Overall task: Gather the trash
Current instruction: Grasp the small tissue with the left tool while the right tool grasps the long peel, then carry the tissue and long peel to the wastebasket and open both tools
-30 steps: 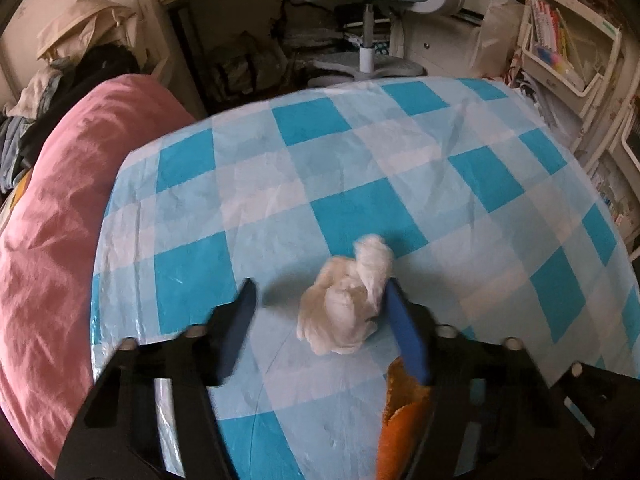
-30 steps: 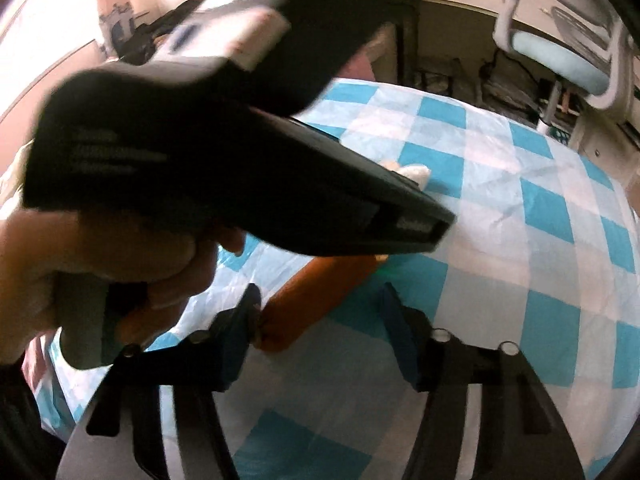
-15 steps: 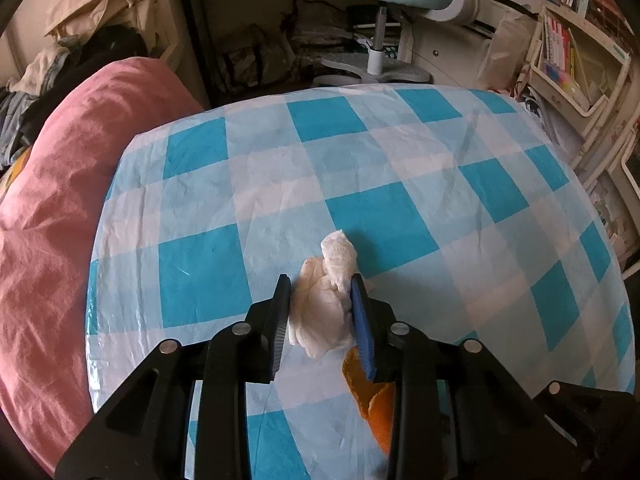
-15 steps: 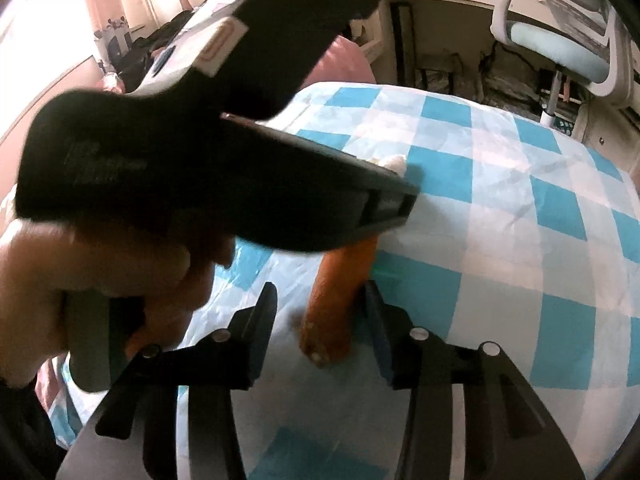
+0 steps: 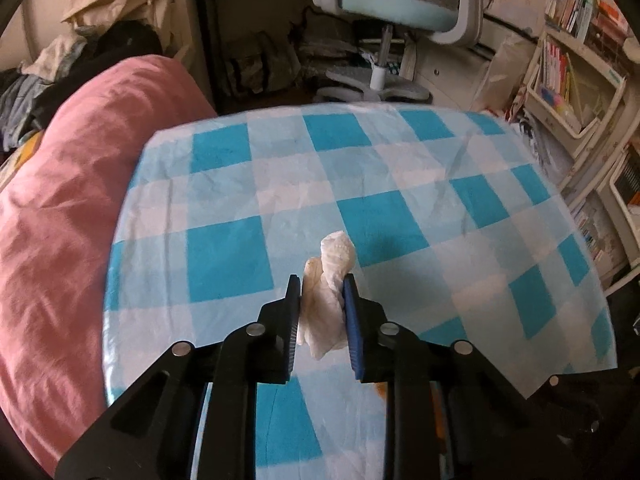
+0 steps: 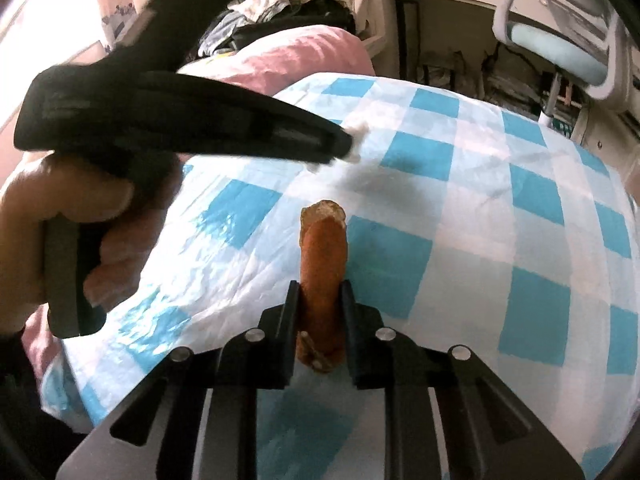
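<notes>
A lived-in home bedroom or study corner: pink quilted bedding (image 5: pixel 76 216) beside a surface under a blue-and-white checked plastic cloth (image 5: pixel 248 184), heaped clothes (image 5: pixel 60 60) in the corner, a pale blue swivel desk chair (image 5: pixel 400 12) by a desk, white shelves crammed with books (image 5: pixel 560 76) along the wall

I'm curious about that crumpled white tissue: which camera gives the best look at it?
The left wrist view: the tissue sits centre frame, pinched between the closing left gripper pads. The right wrist view shows only a white scrap of it beyond that gripper's tip.
</notes>
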